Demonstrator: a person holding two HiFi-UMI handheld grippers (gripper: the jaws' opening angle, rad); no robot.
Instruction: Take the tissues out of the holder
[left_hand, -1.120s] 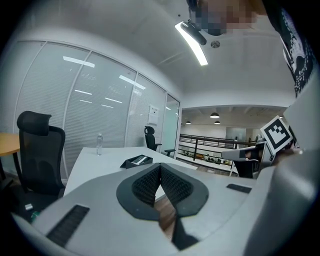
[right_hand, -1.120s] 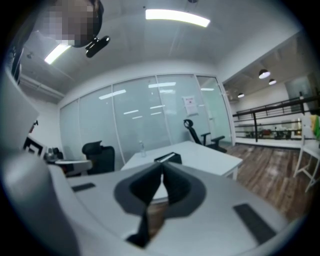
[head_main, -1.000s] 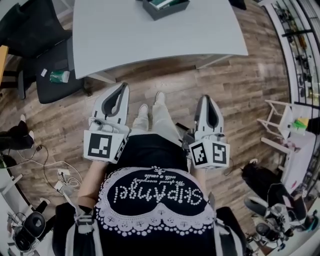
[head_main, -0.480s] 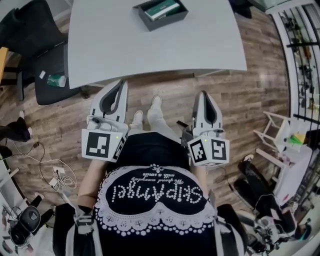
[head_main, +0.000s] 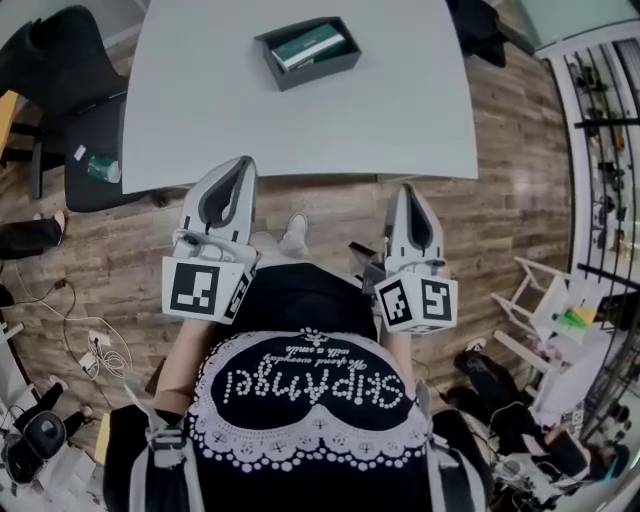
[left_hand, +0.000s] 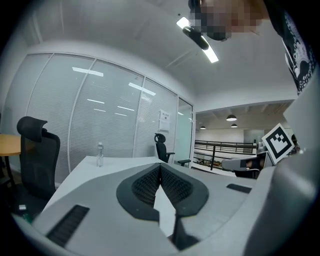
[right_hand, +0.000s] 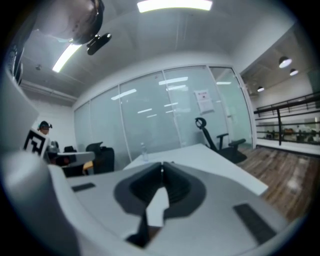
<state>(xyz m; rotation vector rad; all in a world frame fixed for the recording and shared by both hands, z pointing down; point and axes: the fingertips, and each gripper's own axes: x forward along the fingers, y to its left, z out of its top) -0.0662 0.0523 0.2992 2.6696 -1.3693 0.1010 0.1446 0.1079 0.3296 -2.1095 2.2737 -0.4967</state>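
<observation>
A dark grey holder (head_main: 305, 52) stands on the far part of the pale grey table (head_main: 400, 110). In it lies a green and white tissue pack (head_main: 310, 46). My left gripper (head_main: 245, 163) is held near my waist, its tip at the table's near edge, shut and empty. My right gripper (head_main: 404, 189) is level with it, just short of the edge, also shut with nothing in it. In the left gripper view the left gripper (left_hand: 160, 166) has its jaws meeting at the tip, and the right gripper (right_hand: 161, 165) shows the same in its own view. The holder is not visible in either gripper view.
A black office chair (head_main: 60, 60) stands left of the table, with cables (head_main: 95, 350) on the wood floor below it. A white stool (head_main: 545, 300) and shelves (head_main: 610, 80) are at the right. A water bottle (left_hand: 100, 154) stands on the table's far end.
The table and holder have slid down the head view, closer to me. Both grippers keep the same pose, and their tips have reached the table's near edge.
</observation>
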